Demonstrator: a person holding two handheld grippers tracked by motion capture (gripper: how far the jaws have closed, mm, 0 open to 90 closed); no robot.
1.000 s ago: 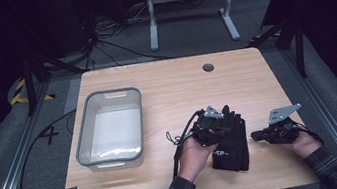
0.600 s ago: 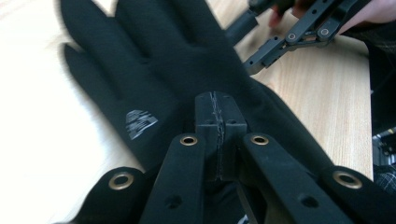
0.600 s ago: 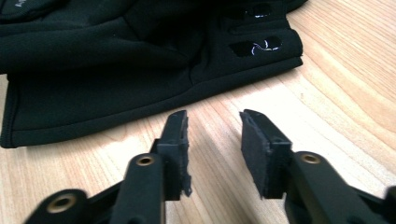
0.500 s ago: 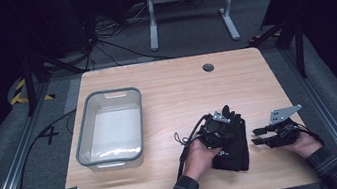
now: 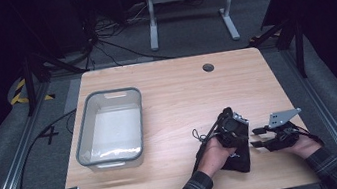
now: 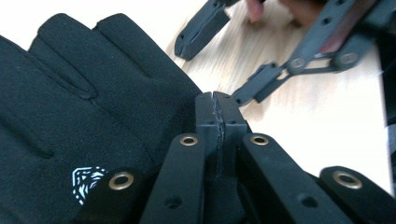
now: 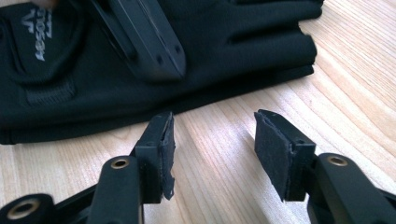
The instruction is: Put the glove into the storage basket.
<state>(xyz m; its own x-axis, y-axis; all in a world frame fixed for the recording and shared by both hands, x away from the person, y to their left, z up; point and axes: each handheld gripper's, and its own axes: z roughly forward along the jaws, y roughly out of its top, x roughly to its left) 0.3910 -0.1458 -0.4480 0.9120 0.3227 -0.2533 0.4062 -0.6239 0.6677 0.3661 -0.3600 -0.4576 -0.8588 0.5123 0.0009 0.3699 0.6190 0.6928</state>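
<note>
the glove [image 6: 88,93] looks soft, light and floppy. left gripper [image 6: 218,100], jaws shut, rests on it. right gripper [image 7: 212,126], jaws apart and empty, faces its near edge, the likeliest pinch point.

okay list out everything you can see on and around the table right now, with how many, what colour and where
table: one, light wood, centre of the high view.
tub: one, clear with a grey rim, on the table's left side.
glove: black fabric with a small white logo, near right part of the table, under the left gripper; whether one or a stacked pair, I cannot tell.
cable hole: one, dark, far side of the tabletop.
metal stand: one, pale grey, on the floor beyond the table.
left gripper: one, black, jaws closed, resting on the glove.
right gripper: one, black, jaws open over bare wood beside the glove.
</note>
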